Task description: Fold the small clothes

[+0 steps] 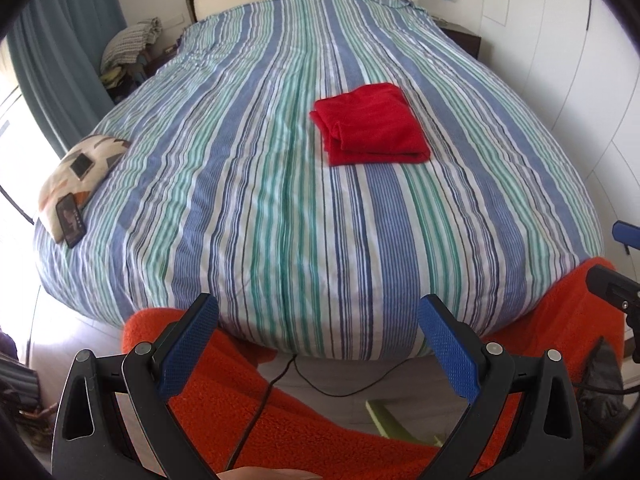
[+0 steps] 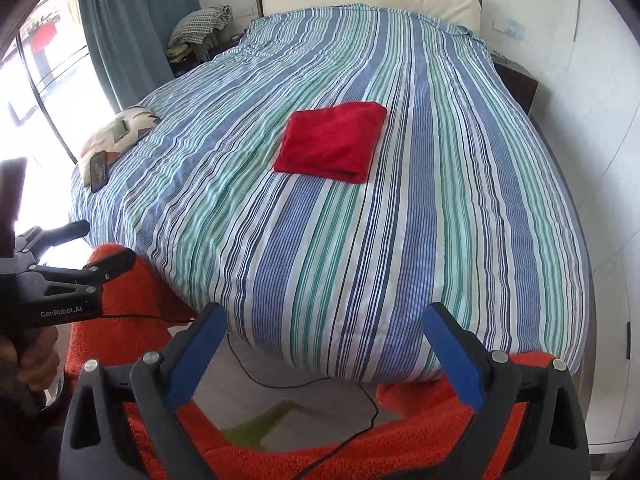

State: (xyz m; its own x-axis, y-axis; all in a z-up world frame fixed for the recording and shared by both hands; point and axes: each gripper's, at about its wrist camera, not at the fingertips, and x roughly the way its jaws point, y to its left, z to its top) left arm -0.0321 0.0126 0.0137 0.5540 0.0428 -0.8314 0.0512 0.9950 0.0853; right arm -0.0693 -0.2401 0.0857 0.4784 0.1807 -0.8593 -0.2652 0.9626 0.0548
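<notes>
The folded red cloth (image 1: pixel 370 124) lies on the striped bed (image 1: pixel 240 160), toward one o'clock from the left gripper (image 1: pixel 318 320). Both the left and the right gripper (image 2: pixel 324 328) gape wide, holding nothing.

The folded red garment (image 1: pixel 372 124) looks like soft, matt cloth; the striped bedcover (image 1: pixel 256 184) is thin, creased woven cotton.
</notes>
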